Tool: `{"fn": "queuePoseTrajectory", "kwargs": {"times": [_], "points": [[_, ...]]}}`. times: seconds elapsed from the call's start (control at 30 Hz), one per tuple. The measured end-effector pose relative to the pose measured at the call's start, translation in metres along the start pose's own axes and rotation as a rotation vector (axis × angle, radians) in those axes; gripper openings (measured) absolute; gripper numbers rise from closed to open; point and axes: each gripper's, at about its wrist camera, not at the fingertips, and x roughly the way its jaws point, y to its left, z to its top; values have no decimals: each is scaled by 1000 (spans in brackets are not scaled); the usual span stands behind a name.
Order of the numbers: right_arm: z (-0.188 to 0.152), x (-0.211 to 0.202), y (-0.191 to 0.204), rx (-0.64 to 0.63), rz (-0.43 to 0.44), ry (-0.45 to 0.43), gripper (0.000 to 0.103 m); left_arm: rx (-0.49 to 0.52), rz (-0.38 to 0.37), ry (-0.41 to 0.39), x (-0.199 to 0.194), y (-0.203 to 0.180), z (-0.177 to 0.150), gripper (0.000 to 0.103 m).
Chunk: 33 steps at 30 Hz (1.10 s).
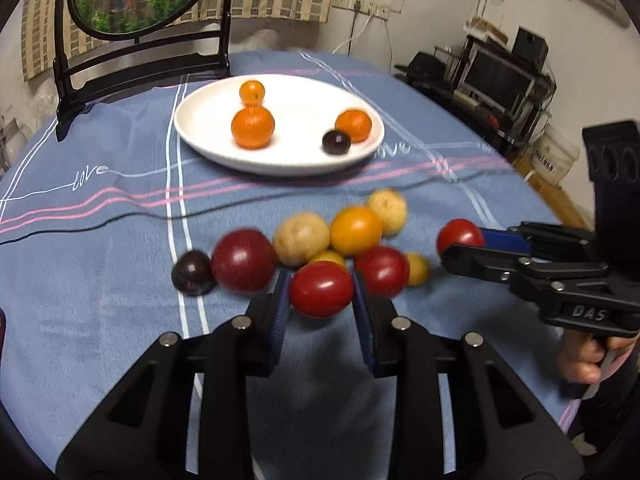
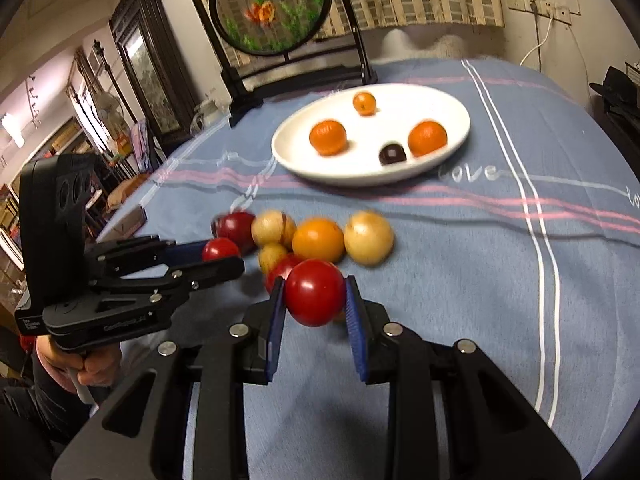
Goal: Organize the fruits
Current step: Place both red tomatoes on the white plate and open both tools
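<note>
- Plate (image 1: 208,148): glossy white, ceramic-looking.
- Red fruit (image 1: 321,289): smooth, shiny skin.
- Cloth (image 1: 100,280) over the counter: matt, soft, slightly fuzzy.
- Left hand-held gripper (image 1: 321,304): matt black plastic.

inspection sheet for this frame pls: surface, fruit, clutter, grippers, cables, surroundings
Surface: table under a blue tablecloth with white and pink stripes.
Job's things: white plate holds three oranges and one dark fruit; loose fruit pile in front of it.
Clutter: round goldfish screen behind the plate.
Grippers: left hand-held gripper shut on a red fruit; right hand-held gripper shut on another red fruit.
Cables: white cable hangs from wall sockets.
Surroundings: shelving, furniture.
</note>
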Motion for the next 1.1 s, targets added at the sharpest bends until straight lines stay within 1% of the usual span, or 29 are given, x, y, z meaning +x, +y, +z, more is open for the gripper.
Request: {"fn": "queuePoseTrajectory", "kwargs": {"times": [0.17, 0.27, 0.37, 0.47, 0.6, 0.77, 0.93, 0.97, 1.0, 1.03, 1.07, 1.1], "points": [[39, 7, 0, 13, -38, -108, 29, -40, -12, -52, -5, 8, 37, 31], [62, 18, -4, 21, -81, -172, 29, -39, 19, -82, 3, 13, 64, 31], [82, 33, -12, 34, -111, -204, 29, -67, 55, -103, 15, 23, 91, 31], [99, 55, -15, 28, -142, -198, 29, -103, 85, -110, 29, 38, 113, 31], [113, 82, -18, 18, -158, -144, 29, -155, 149, -71, 58, 61, 133, 31], [120, 105, -24, 3, -173, -78, 30, -209, 168, -5, 90, 81, 141, 31], [123, 113, -27, 4, -180, -59, 30, -190, 203, 10, 100, 79, 141, 31], [123, 115, -27, 2, -180, -56, 31, -194, 208, 9, 99, 81, 140, 35], [122, 114, -26, 0, -178, -50, 34, -199, 218, 12, 99, 82, 139, 44], [122, 114, -26, -2, -179, -45, 42, -207, 233, 10, 95, 83, 138, 68], [121, 112, -25, -5, -185, -45, 49, -217, 248, -7, 89, 84, 137, 78], [121, 107, -23, -13, -186, -54, 51, -225, 261, -32, 81, 83, 137, 78]]}}
